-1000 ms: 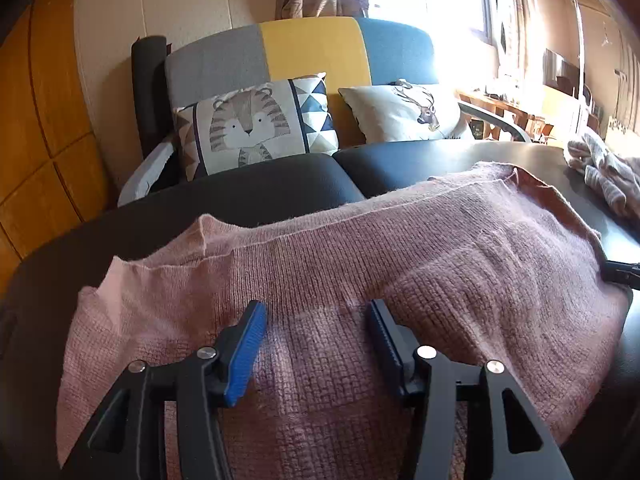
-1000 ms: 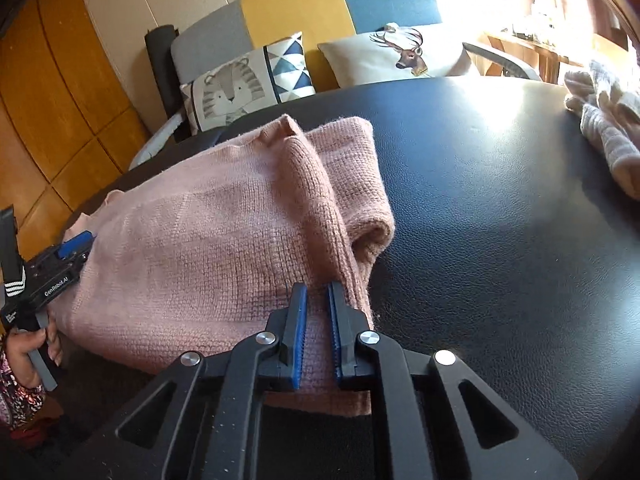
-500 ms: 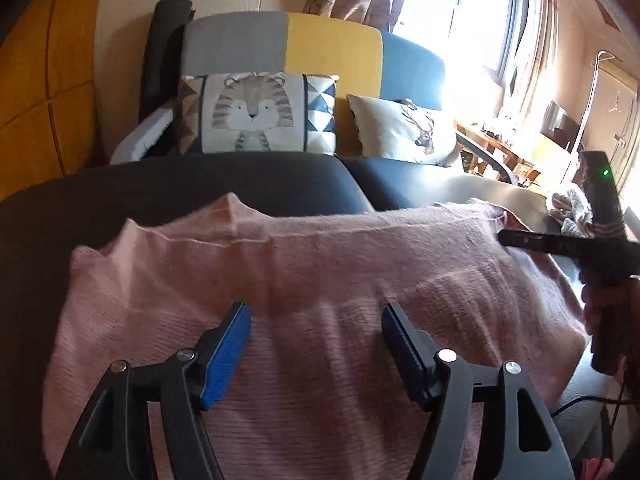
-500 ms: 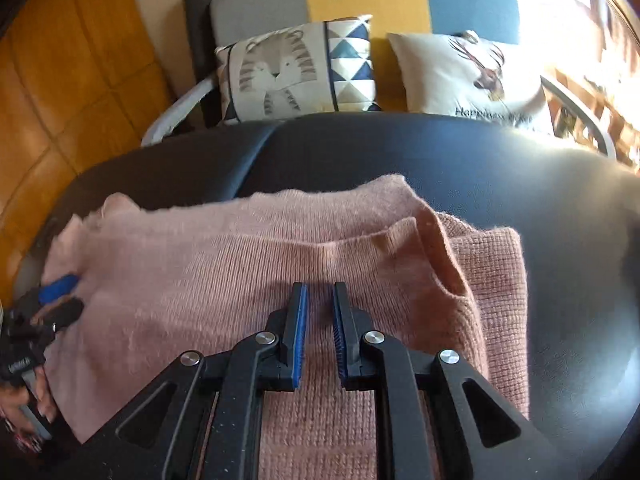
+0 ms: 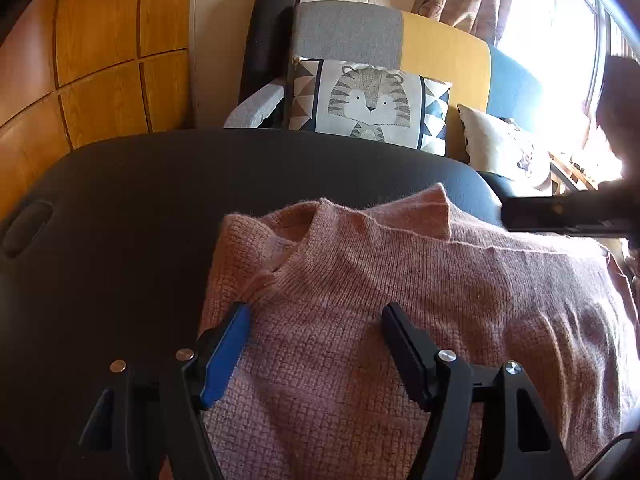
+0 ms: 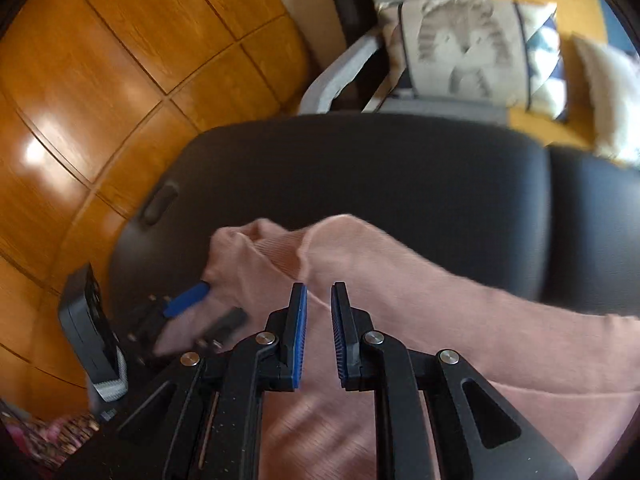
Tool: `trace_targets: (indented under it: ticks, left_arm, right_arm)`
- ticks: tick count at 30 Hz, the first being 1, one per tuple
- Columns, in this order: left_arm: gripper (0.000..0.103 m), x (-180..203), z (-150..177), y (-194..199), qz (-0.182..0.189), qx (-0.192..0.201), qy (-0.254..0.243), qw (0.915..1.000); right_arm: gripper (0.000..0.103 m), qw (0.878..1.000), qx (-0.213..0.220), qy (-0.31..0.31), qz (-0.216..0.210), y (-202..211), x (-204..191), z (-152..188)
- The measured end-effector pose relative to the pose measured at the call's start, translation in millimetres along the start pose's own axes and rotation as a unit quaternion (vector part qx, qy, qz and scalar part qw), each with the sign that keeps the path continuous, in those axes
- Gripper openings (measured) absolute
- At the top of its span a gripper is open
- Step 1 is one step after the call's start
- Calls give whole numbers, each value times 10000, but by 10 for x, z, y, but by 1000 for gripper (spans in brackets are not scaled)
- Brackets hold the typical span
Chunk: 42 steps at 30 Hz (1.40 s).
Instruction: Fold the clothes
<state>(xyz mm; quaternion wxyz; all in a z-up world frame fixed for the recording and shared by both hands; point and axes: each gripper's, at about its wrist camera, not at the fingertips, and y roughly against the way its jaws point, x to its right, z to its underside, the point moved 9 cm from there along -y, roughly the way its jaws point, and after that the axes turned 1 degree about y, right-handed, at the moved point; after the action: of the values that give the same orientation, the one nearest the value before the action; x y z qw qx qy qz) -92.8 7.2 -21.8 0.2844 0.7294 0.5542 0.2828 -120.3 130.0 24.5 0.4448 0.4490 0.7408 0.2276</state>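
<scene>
Pink knit sweater [image 5: 420, 300] lies folded on the black padded table [image 5: 160, 208], collar [image 5: 304, 256] toward the far edge, layers doubled over, surface lumpy. Left gripper [image 5: 316, 320] is spread wide over the knit, not pinching it. Right gripper [image 6: 319, 304] is nearly pressed together with a narrow gap, above the sweater; whether fabric is caught, can't tell. Tiger cushion [image 5: 370, 106] on the sofa behind.

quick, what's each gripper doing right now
Left gripper: open over the pink sweater, gripping nothing.
Right gripper: nearly closed, a narrow gap shows, nothing between the pads.
</scene>
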Motion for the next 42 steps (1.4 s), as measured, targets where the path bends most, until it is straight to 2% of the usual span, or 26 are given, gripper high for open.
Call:
trace_targets:
  ticks: [4, 6, 9, 11, 13, 18, 20, 21, 22, 23, 26, 29, 34, 39, 42]
  left_arm:
    - [70, -5, 22, -10, 23, 54, 1, 10000]
    - [70, 5, 36, -7, 31, 57, 2, 10000]
    - [70, 20, 57, -2, 42, 62, 4, 10000]
    - [70, 23, 69, 9, 47, 71, 0, 10000]
    - [70, 18, 75, 6, 59, 80, 9, 10000]
    - [70, 5, 92, 6, 130, 120, 62, 9998]
    - [70, 8, 96, 5, 129, 122, 61, 9998]
    - [70, 9, 99, 3, 122, 119, 55, 9998]
    - [70, 11, 103, 2, 114, 116, 48, 9999]
    - [71, 14, 103, -3, 106, 105, 42, 9999]
    - [71, 25, 105, -19, 66, 63, 5, 10000]
    - [71, 54, 116, -20, -15, 12, -68, 10000]
    - [72, 57, 115, -34, -79, -26, -124, 9999]
    - [72, 46, 92, -57, -120, -46, -156, 9998]
    - [72, 51, 85, -57, -148, -62, -178, 9997]
  right_arm:
    - [14, 9986, -383, -378, -14, -327, 7, -68]
    - [14, 9963, -523, -632, -262, -453, -21, -71]
    - [14, 9949, -686, -673, -321, -617, -94, -95]
    - [13, 9951, -639, -666, -359, -680, -162, -167]
    - [7, 9956, -475, -640, -495, -703, -251, -303]
    - [8, 9962, -312, -729, -348, -856, -314, -578]
    - [10, 9965, -289, -755, -215, -932, -294, -643]
    - [21, 9965, -273, -771, -150, -965, -283, -673]
    - [30, 9963, -171, -833, -129, -913, -253, -653]
    - [30, 9960, -67, -886, -107, -861, -226, -633]
    - [30, 9984, 245, -492, 156, -591, -275, -475]
    - [30, 9982, 386, 35, 467, -299, -318, -155]
    - [30, 9935, 504, 484, 895, 79, -304, 368]
    - [30, 9769, 552, 1151, 1712, 77, -269, 622]
    - [30, 9739, 409, 1072, 1960, -41, -93, 663]
